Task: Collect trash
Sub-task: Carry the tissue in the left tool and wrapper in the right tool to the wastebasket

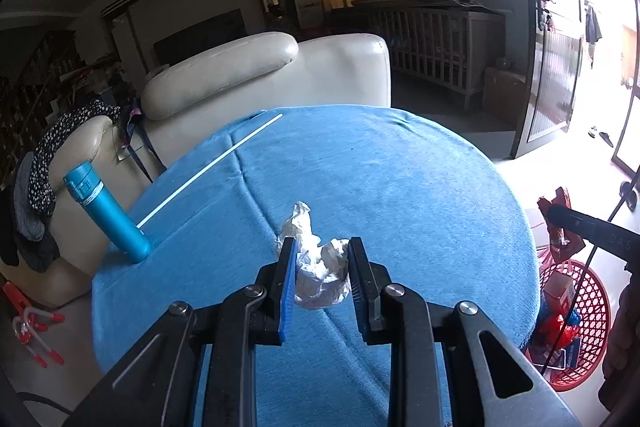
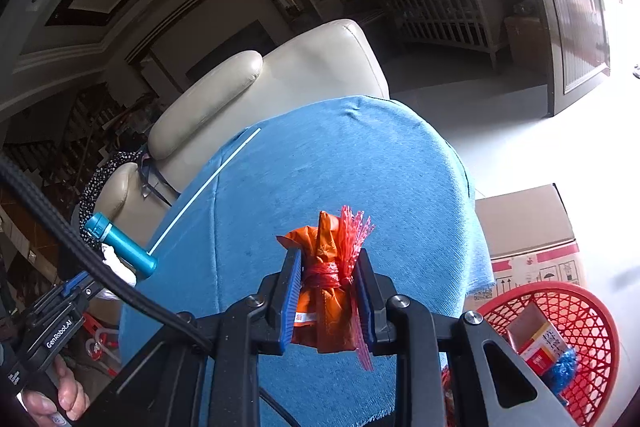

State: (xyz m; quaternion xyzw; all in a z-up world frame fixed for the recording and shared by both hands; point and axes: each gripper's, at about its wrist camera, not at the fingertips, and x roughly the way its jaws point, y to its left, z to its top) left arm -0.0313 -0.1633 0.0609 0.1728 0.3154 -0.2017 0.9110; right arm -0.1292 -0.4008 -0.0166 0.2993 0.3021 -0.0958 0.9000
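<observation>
A crumpled white paper wad [image 1: 320,273] lies on the blue-covered counter [image 1: 400,187] between the fingers of the left tongs [image 1: 320,259], which stand apart around it; whether the pads touch it I cannot tell. The right tongs [image 2: 328,275] are clamped on an orange bundle [image 2: 326,291] tied with red netting, held above the counter's near edge. At the near right sits a red basket [image 2: 592,327] holding a small box [image 2: 538,341]. A teal bottle [image 1: 106,213] stands at the counter's left edge, a white stick [image 1: 212,169] lying just beside it.
</observation>
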